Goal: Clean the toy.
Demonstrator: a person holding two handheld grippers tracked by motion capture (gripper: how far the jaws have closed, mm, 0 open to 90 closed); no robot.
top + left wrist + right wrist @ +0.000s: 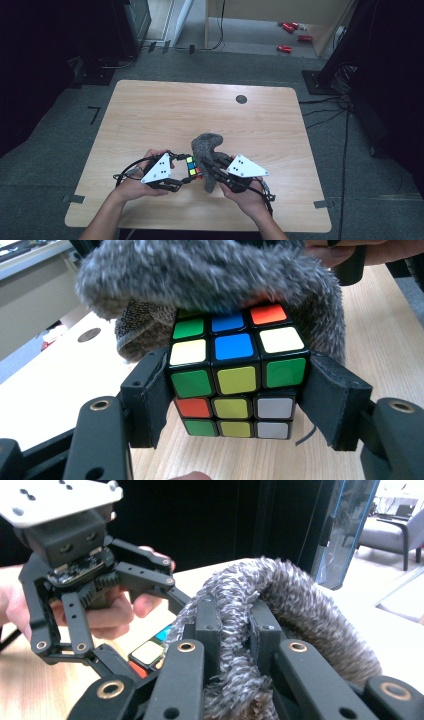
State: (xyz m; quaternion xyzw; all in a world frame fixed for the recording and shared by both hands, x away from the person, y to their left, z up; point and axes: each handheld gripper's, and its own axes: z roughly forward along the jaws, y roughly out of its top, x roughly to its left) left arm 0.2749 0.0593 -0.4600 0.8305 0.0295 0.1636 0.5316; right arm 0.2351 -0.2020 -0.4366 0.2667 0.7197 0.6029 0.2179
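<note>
Your left gripper clamps the multicoloured puzzle cube, your right gripper pinches the fuzzy grey knitted sock; tugging probably dislodges the cube.

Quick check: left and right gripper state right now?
Left gripper: closed on the puzzle cube.
Right gripper: shut on the grey fuzzy sock.
</note>
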